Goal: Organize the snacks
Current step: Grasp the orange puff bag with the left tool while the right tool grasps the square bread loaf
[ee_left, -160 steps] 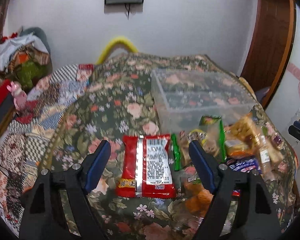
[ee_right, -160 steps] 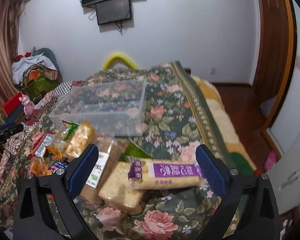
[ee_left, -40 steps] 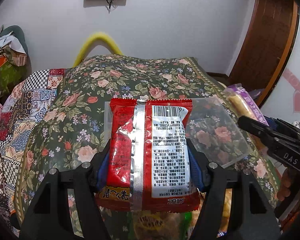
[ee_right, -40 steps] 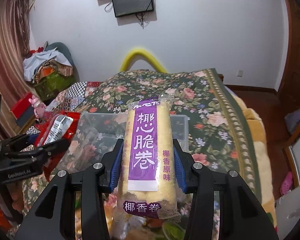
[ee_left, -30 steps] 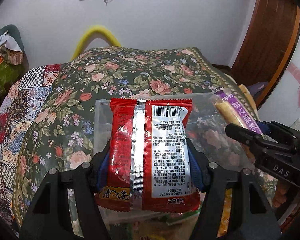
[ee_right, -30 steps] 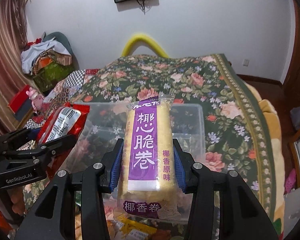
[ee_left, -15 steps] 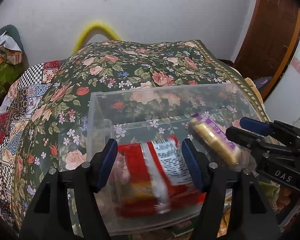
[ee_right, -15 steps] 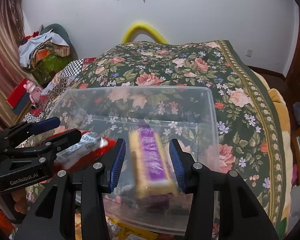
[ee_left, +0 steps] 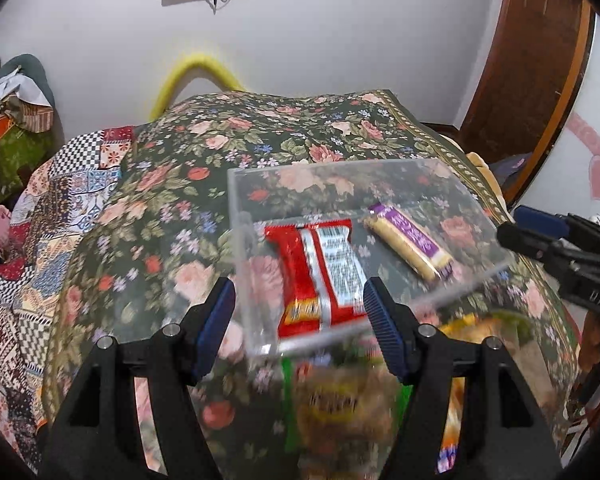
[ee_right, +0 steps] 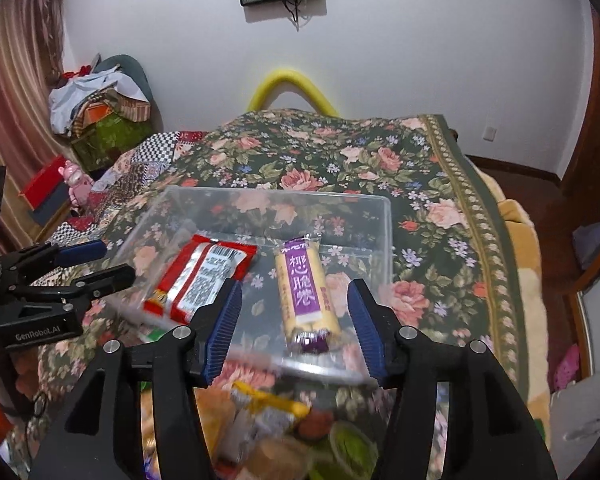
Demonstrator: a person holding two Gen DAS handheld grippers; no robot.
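A clear plastic bin (ee_left: pixel 236 200) (ee_right: pixel 386 232) stands on the floral bedspread. A red snack packet (ee_left: pixel 320 272) (ee_right: pixel 200 276) lies flat inside it on the left. A purple and yellow roll packet (ee_left: pixel 408 240) (ee_right: pixel 304 288) lies inside on the right. My left gripper (ee_left: pixel 300 324) is open and empty, just in front of the bin's near wall. My right gripper (ee_right: pixel 294 324) is open and empty, over the bin's near edge. Each gripper shows in the other's view, the right (ee_left: pixel 556 244) and the left (ee_right: pixel 84 264).
Several loose snack packets (ee_left: pixel 340 404) (ee_right: pixel 268 420) lie blurred on the bedspread in front of the bin. A patchwork quilt (ee_left: pixel 48 220) covers the bed's left side. A clothes pile (ee_right: pixel 100 108) stands at the far left, a wooden door (ee_left: pixel 540 48) at the right.
Both grippers have opened and let their packets drop into the bin, where they now lie flat. Both grippers have drawn back a little toward the near side.
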